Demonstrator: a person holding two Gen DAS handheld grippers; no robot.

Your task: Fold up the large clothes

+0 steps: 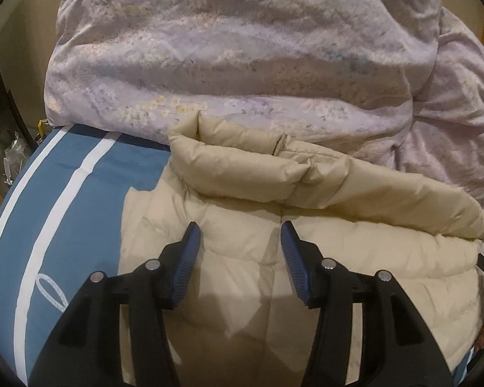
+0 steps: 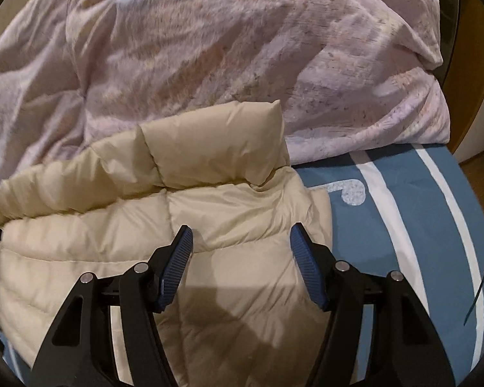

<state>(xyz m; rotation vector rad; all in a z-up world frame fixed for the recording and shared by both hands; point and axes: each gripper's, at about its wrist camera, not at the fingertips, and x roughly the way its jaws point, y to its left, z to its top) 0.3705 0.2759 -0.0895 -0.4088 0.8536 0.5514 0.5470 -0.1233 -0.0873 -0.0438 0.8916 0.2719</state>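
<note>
A cream quilted puffer jacket (image 1: 322, 258) lies on the bed, with a padded part (image 1: 258, 174) folded across its far end. It also shows in the right wrist view (image 2: 113, 258), with the folded part (image 2: 209, 154) on top. My left gripper (image 1: 240, 232) is open and empty, just above the jacket's left half. My right gripper (image 2: 242, 235) is open and empty, above the jacket's right edge. Neither holds fabric.
A bunched lilac floral duvet (image 1: 242, 64) fills the far side of the bed, right behind the jacket; it also shows in the right wrist view (image 2: 209, 48). A blue sheet with white stripes (image 1: 80, 193) (image 2: 403, 225) covers the mattress. The bed edge drops at left (image 1: 3, 193).
</note>
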